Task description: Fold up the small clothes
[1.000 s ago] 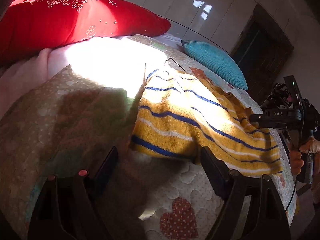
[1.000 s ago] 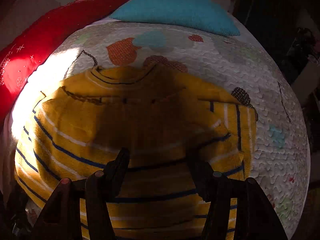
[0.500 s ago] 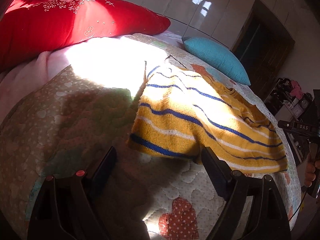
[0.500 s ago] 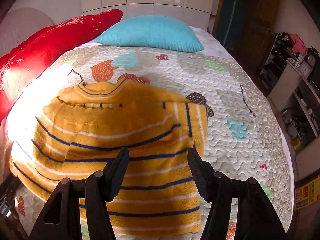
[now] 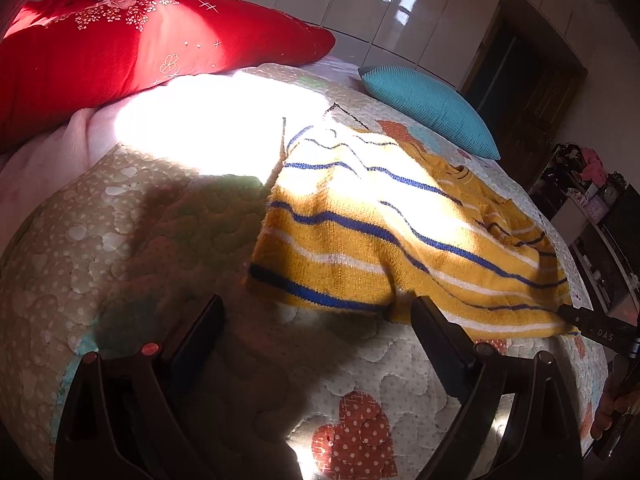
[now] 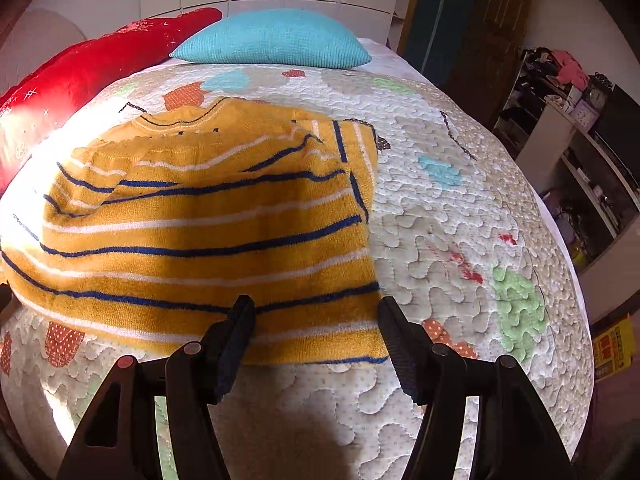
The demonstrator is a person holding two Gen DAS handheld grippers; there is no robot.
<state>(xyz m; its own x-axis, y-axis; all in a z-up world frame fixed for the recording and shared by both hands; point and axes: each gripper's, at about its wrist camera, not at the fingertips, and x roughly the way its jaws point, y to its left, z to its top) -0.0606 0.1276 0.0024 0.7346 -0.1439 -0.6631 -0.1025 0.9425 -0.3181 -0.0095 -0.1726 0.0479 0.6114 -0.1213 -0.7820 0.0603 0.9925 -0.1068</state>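
Note:
A small yellow sweater (image 5: 384, 240) with blue and white stripes lies flat on the quilted bed; its sleeves look folded in over the body. It also shows in the right wrist view (image 6: 200, 232), collar at the far end. My left gripper (image 5: 316, 328) is open and empty, just short of the sweater's side edge. My right gripper (image 6: 316, 328) is open and empty, at the sweater's hem near its right corner. A part of the right gripper (image 5: 600, 332) shows at the right edge of the left wrist view.
A red pillow (image 5: 120, 52) and a teal pillow (image 6: 276, 40) lie at the head of the bed. The patterned quilt (image 6: 460, 220) covers the bed. Shelves with clutter (image 6: 580, 120) stand to the right, beyond the bed's edge.
Both grippers have pulled back from the sweater and risen. The right gripper was over the sweater's body; now it is at the hem. The sweater lies still.

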